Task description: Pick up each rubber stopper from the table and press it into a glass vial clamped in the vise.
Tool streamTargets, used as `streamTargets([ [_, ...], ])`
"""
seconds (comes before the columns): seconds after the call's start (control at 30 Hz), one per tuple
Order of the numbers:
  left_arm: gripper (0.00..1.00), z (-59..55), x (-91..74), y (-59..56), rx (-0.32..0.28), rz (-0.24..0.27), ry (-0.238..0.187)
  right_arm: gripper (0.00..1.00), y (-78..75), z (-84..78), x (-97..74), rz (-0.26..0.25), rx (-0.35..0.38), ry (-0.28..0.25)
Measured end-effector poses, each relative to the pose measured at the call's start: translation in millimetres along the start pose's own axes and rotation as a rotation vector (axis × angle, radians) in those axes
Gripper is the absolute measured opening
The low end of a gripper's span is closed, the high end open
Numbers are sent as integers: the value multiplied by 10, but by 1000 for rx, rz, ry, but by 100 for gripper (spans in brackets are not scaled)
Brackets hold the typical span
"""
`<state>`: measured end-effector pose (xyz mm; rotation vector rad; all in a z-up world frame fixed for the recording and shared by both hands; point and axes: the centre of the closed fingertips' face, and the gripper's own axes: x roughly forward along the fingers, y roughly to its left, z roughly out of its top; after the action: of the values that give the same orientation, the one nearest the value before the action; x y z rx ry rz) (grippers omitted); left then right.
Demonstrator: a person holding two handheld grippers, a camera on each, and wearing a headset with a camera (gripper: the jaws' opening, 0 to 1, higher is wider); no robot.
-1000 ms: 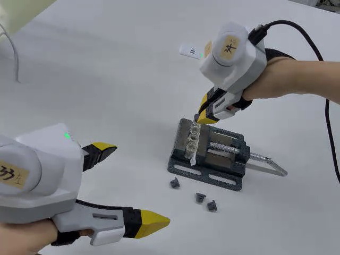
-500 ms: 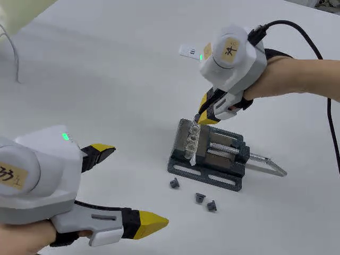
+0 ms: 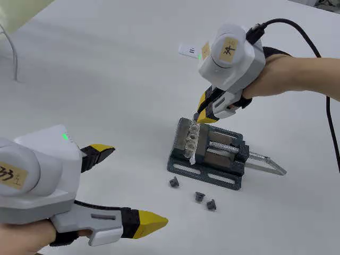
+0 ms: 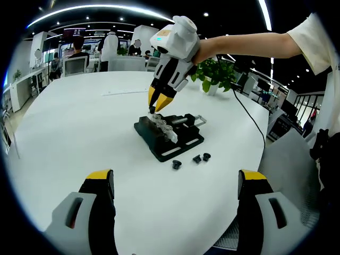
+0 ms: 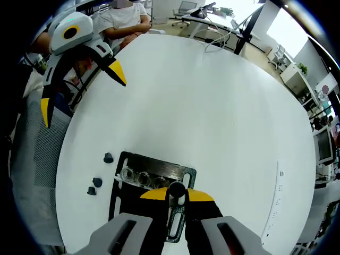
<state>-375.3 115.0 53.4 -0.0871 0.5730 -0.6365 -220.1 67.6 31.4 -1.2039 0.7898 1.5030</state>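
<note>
**Head view.** At lower left, the left gripper, white-bodied with black jaws tipped in yellow, spread wide above the white table, nothing between the jaws. At upper right, the right gripper, held by a hand, pointing down with tips drawn together just over the far end of the black metal bench vise. Row of clear glass vials clamped upright in the vise. Near the vise's front edge, three loose dark grey rubber stoppers, lying apart on the table. Black cable trailing from the right gripper; white label strip lying beyond it.

**Left gripper view.** Left gripper wide open and empty at the bottom, well short of the vise. Three loose stoppers on the table between the two. Right gripper tip-down over one end of the vial row. Green potted plant at the table's far edge; people in the background.

**Right gripper view.** Right gripper clamped on a single dark grey rubber stopper, pinched between the yellow tips. Held stopper in line with three open vials, at the end of the row nearest the tips; contact with any vial beneath not discernible. Three loose stoppers on the table left of the vise. Left gripper at upper left, jaws splayed, empty.
</note>
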Motion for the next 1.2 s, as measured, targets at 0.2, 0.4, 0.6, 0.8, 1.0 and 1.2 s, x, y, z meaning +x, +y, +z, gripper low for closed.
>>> streamTargets([
  [0.2,96,-3,17,-8,-1,-6,-1,6,-1,-1,6,-9,36,8],
  [0.4,96,-4,17,-11,-1,-8,-2,7,-8,1,7,-9,39,4],
  [0.6,96,-28,-7,19,-7,0,-1,7,-14,8,10,-4,26,4],
  [0.8,96,-48,-3,10,-9,-3,2,8,0,18,3,0,7,7],
  [1.0,96,-50,9,-3,-10,-6,3,14,20,-10,25,15,-12,17],
  [1.2,96,-50,4,19,-10,-2,0,17,-30,-51,-27,5,-1,9],
])
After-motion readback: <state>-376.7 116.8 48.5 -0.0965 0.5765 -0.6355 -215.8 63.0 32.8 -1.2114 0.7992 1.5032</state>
